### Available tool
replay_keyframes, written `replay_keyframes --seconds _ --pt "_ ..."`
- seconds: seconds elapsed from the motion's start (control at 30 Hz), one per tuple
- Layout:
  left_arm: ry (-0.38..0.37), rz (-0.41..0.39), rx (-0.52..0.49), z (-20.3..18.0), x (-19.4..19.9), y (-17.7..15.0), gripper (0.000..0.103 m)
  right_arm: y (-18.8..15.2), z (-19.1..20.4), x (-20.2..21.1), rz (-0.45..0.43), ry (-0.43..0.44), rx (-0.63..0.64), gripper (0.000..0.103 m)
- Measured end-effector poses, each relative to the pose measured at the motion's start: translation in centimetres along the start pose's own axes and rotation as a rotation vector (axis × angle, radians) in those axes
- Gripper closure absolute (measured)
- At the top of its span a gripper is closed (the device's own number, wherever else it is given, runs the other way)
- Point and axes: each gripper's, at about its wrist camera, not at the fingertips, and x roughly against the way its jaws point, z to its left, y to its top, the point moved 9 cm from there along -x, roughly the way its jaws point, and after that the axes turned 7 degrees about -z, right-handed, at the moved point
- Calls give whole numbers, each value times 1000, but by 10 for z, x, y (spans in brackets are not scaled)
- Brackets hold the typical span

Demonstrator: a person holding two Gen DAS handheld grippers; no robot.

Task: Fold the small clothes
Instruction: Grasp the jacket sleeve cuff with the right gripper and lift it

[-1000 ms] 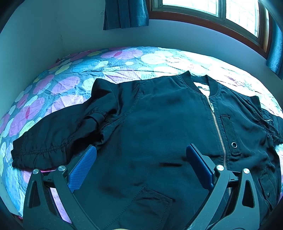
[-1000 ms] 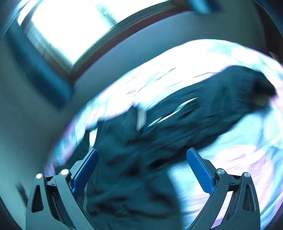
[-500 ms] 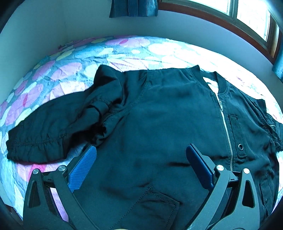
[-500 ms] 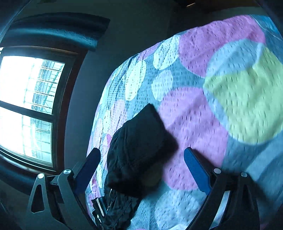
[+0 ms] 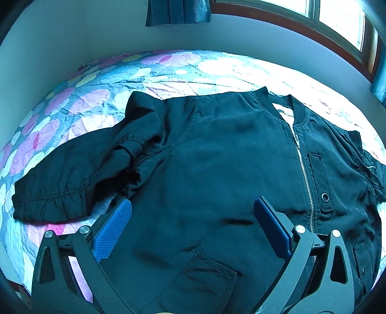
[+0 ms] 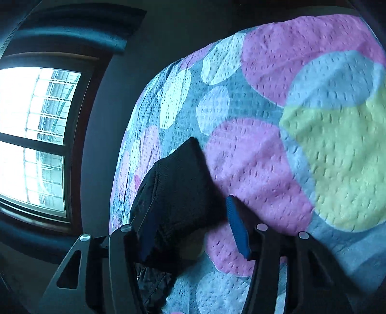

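Note:
A small black zip jacket [image 5: 229,169] lies front up on a bed with a dotted quilt [image 5: 101,79]. Its left sleeve [image 5: 60,183] is bunched and lies out to the left. My left gripper [image 5: 190,217] is open and hovers over the jacket's lower front, holding nothing. In the right wrist view the jacket's other sleeve cuff [image 6: 178,183] lies on the quilt [image 6: 313,120]. My right gripper [image 6: 190,229] sits low at the cuff, its jaws partly closed around the cuff's end, with a gap still between them.
A wall [image 5: 72,36] runs along the far side of the bed, with a wood-framed window [image 5: 337,29] and blue curtains [image 5: 178,12]. The right wrist view shows the window [image 6: 31,132] at left.
My right gripper has moved closer to the sleeve cuff and its jaws have narrowed around it. My left gripper has drawn back slightly and stays open.

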Motion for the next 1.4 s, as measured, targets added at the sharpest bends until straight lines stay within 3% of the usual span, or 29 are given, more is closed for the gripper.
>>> replay_keyframes --seconds 0.1,0.13,0.2,0.27,0.4,0.47,0.53,0.6,0.73,0.77,0.8,0.97,1.17,1.23,1.3,1.4 --pt "-3 12 1 -3 -2 -2 2 -2 6 -9 9 -10 21 50" --pt "-3 14 0 -4 -3 -3 2 -2 8 -12 6 -18 35 55" --pt "-4 17 -3 -6 -2 -4 2 -1 7 -16 5 -49 43 84" --pt "-4 21 -6 -6 -2 -5 2 -3 5 -21 35 -16 12 88" --pt "8 22 -3 -1 -1 -6 2 22 5 8 -99 -20 46 93" --pt "12 23 -1 2 -2 -6 2 43 -1 29 -184 -47 55 103" --pt "12 23 1 3 -3 -6 2 53 -14 37 -203 -83 55 103" --pt "11 21 7 3 -4 -6 2 53 -25 36 -165 -65 9 102" --pt "5 28 9 1 -5 -8 2 26 -26 35 -73 99 -128 98" --pt "5 31 2 0 -5 -8 2 17 -21 32 -44 141 -154 83" --pt "6 32 -2 -1 -6 -8 2 8 -18 28 -22 162 -173 57" --pt "-2 34 -4 -4 -4 -10 2 -1 2 11 -57 128 -147 48" --pt "-5 41 8 -1 -5 -13 2 18 11 -11 -114 59 -175 49" --pt "-6 45 11 1 -7 -14 2 22 15 -15 -121 24 -134 55" --pt "-8 48 14 2 -8 -15 2 22 7 -15 -129 -24 -113 81" --pt "-5 44 19 7 -7 -15 2 23 -5 -15 -129 -7 -121 89"
